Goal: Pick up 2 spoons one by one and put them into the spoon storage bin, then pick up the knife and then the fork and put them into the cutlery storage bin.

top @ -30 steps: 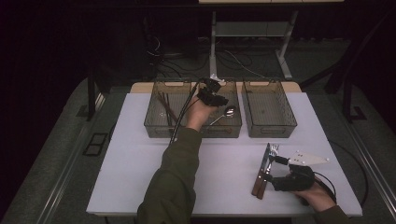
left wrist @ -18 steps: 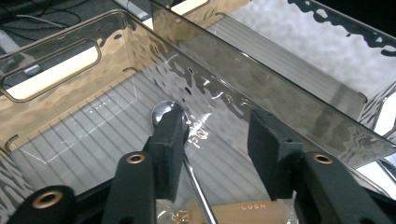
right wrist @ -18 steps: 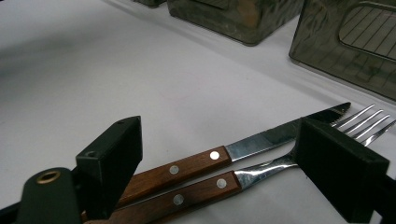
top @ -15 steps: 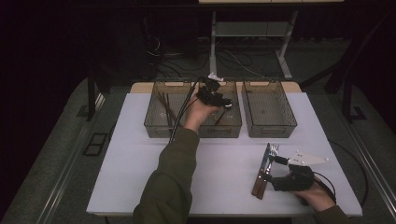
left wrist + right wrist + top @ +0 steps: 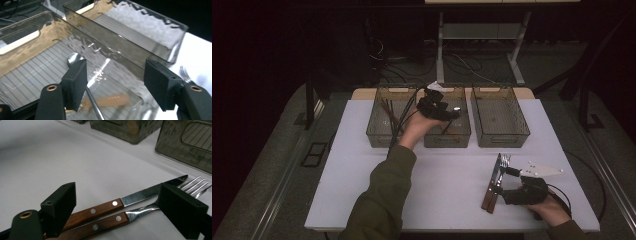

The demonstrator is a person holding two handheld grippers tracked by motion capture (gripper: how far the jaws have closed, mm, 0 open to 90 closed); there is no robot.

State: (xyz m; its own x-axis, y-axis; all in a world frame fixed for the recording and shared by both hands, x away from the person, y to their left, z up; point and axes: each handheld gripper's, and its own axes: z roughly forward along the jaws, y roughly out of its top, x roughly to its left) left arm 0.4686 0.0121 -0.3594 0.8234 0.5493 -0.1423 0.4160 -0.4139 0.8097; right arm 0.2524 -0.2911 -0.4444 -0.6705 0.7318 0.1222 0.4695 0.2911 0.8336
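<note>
My left gripper (image 5: 443,111) hovers over the middle smoked-plastic bin (image 5: 447,136). Its jaws (image 5: 116,76) have just been opening and stand open with nothing pressed between them. Below them a spoon with a wooden handle (image 5: 73,58) lies on the ribbed bin floor. At the table's near right my right gripper (image 5: 501,180) rests low and open. Its jaws (image 5: 122,207) straddle a wooden-handled knife (image 5: 140,195) and fork (image 5: 141,210) lying side by side (image 5: 493,182), and the pads do not press on them.
Three bins stand in a row at the back: the left bin (image 5: 384,125) holds dark sticks, and the right bin (image 5: 501,120) sits beside the middle one. A cable trails from the left gripper. The white table (image 5: 442,180) spreads between the hands.
The left gripper's jaws have spread apart and the hand has shifted slightly over the middle bin. The spoon now lies on the bin floor. The right hand has stayed put.
</note>
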